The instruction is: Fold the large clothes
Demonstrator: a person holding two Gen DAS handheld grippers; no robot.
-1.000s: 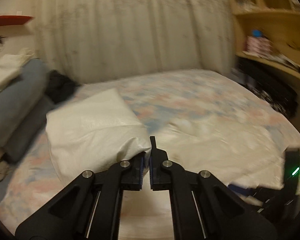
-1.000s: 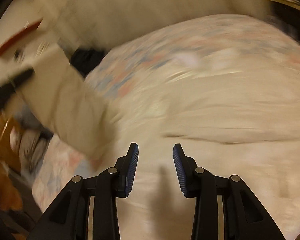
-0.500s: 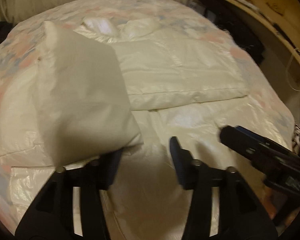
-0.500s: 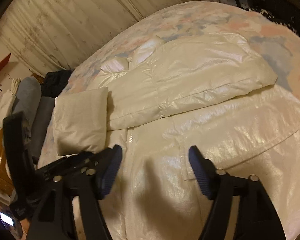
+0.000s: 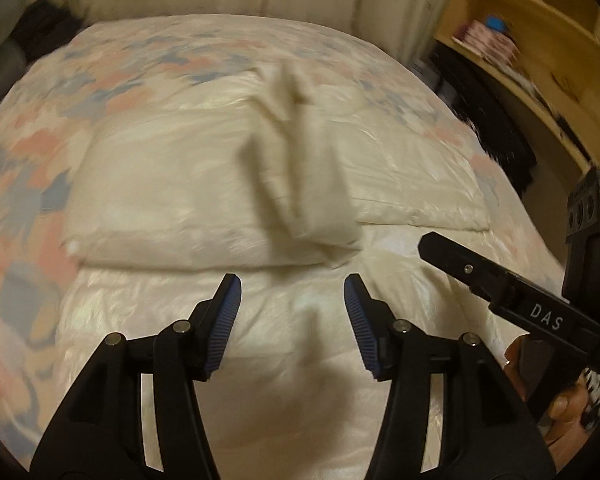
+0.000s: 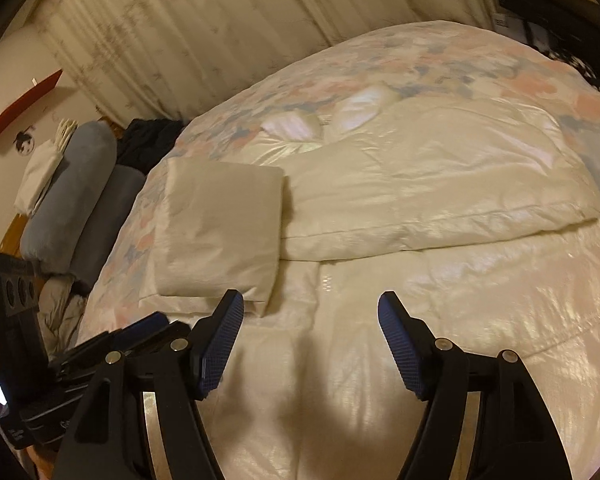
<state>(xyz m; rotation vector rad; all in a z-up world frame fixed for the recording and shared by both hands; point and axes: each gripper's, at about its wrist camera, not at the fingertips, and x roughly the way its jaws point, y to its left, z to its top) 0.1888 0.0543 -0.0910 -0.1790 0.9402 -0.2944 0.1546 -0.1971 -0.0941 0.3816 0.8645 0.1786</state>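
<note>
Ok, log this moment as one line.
left gripper open | right gripper open | cream puffer jacket on bed, sleeve folded in | nothing held

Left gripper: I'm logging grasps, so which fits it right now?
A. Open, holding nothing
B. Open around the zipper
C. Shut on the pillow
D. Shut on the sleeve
A: the left gripper's blue-padded fingers stand wide apart above the cream jacket, nothing between them.

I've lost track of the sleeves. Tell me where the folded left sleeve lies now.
In the right wrist view the folded sleeve lies left of centre on the cream jacket, just beyond the open right gripper.
</note>
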